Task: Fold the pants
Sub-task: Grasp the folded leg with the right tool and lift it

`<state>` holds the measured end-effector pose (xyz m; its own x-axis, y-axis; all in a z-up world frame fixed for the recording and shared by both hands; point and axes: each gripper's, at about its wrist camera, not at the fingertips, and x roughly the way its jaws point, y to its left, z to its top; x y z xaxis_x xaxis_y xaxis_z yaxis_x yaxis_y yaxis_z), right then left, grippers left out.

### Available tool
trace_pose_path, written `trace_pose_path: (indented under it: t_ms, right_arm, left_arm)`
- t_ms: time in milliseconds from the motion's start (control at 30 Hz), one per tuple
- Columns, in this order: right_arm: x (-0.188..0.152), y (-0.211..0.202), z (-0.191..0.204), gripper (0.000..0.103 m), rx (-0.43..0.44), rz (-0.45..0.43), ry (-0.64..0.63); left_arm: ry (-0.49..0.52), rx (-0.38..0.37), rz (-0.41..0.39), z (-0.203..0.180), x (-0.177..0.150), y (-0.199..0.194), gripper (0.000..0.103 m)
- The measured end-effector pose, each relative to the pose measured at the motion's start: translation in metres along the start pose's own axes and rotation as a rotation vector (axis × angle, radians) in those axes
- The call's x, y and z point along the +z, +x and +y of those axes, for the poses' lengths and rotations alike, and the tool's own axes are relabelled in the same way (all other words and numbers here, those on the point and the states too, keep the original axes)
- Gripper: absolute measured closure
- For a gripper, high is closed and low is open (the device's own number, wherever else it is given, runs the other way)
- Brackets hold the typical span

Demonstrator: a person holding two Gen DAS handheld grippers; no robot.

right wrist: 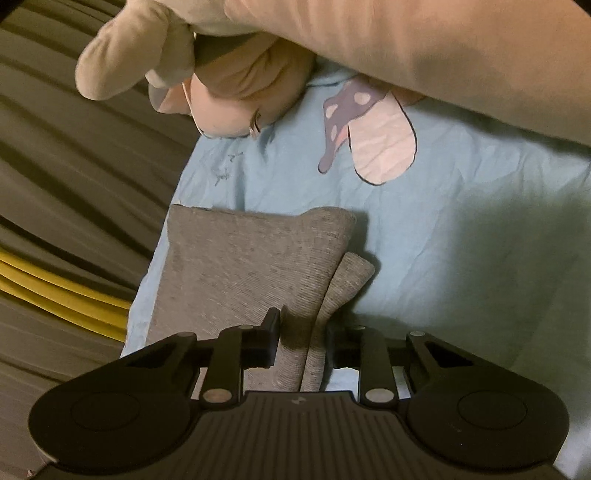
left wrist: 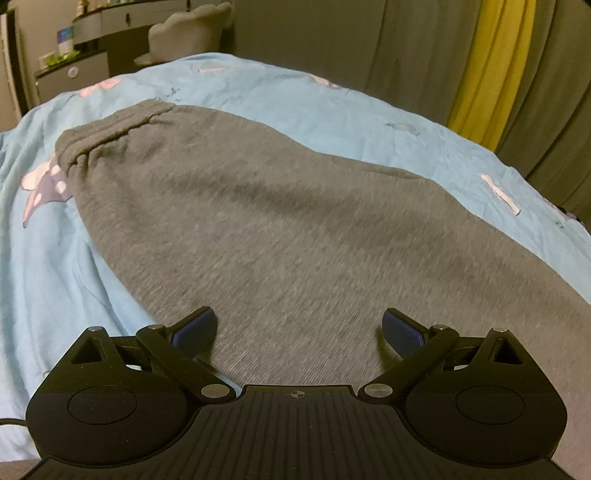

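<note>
Grey knit pants (left wrist: 280,221) lie flat on a light blue bedsheet (left wrist: 258,85), their elastic waistband (left wrist: 110,136) at the far left. My left gripper (left wrist: 299,328) is open and empty, its blue-padded fingers (left wrist: 194,330) spread wide just above the grey fabric. In the right wrist view the pant leg ends (right wrist: 251,258) lie stacked on the sheet (right wrist: 461,221). My right gripper (right wrist: 303,332) is shut on a fold of the pant legs, near the cuffs.
A pink pillow (right wrist: 443,48) and a plush toy (right wrist: 229,81) lie beyond the cuffs at the bed's head. Grey and yellow curtains (left wrist: 491,66) hang beside the bed. A chair (left wrist: 188,33) and a cabinet (left wrist: 70,74) stand beyond the bed's far end.
</note>
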<state>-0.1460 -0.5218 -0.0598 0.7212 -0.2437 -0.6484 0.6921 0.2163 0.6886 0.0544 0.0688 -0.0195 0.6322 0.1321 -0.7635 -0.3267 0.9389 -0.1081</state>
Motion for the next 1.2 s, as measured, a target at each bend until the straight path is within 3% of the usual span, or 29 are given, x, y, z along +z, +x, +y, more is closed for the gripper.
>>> trace_pose_path:
  t_ms: [167,267,300,467,533,567,667,733,867,933,967,1100,1200]
  right_arm:
    - [0.0,0.002,-0.001,0.074,0.012,-0.002,0.003]
    - [-0.003,-0.001,0.005,0.091,0.008,-0.027,-0.045]
    - [-0.003,-0.002,0.007,0.091,0.01,-0.04,-0.063]
    - [0.0,0.004,0.005,0.076,0.009,-0.027,-0.038]
    - [0.002,0.007,0.002,0.075,0.02,-0.021,-0.012]
    - [0.002,0.007,0.002,0.077,0.019,-0.028,-0.01]
    - [0.001,0.007,0.009,0.093,-0.022,-0.044,-0.07]
    - [-0.002,0.002,0.022,0.094,-0.044,-0.066,-0.161]
    - [-0.026,-0.018,0.093,0.095,-0.072,-0.185,-0.537]
    - [-0.058,-0.033,0.145,0.095,-0.006,-0.241,-0.785]
    - [-0.081,-0.043,0.17,0.095,0.072,-0.243,-0.903]
    - [-0.186,-0.067,0.22,0.095,0.407,-0.129,-1.284]
    - [-0.258,-0.053,0.215,0.095,0.51,0.075,-1.444]
  left_arm:
    - [0.005,0.005,0.003,-0.001,0.0,0.001,0.002]
    - [0.005,0.005,0.004,0.0,-0.001,0.001,0.002]
    - [0.004,0.005,0.005,0.0,0.0,0.001,0.002]
    - [0.007,0.009,0.009,-0.001,-0.001,0.002,0.002]
    - [0.008,0.012,0.011,-0.001,-0.001,0.002,0.002]
    - [0.008,0.012,0.011,-0.001,-0.001,0.002,0.002]
    - [-0.002,0.008,0.012,0.0,-0.001,0.002,0.002]
    - [-0.01,0.006,0.013,0.001,-0.001,0.002,0.002]
    - [-0.021,0.0,0.009,0.003,-0.001,0.002,0.002]
    - [-0.035,-0.004,0.003,0.005,-0.001,0.001,0.002]
    - [-0.046,-0.006,0.0,0.006,-0.001,0.001,0.002]
    - [-0.083,-0.018,-0.003,0.012,0.0,-0.001,0.002]
    - [-0.09,-0.027,-0.007,0.013,-0.001,-0.002,0.002]
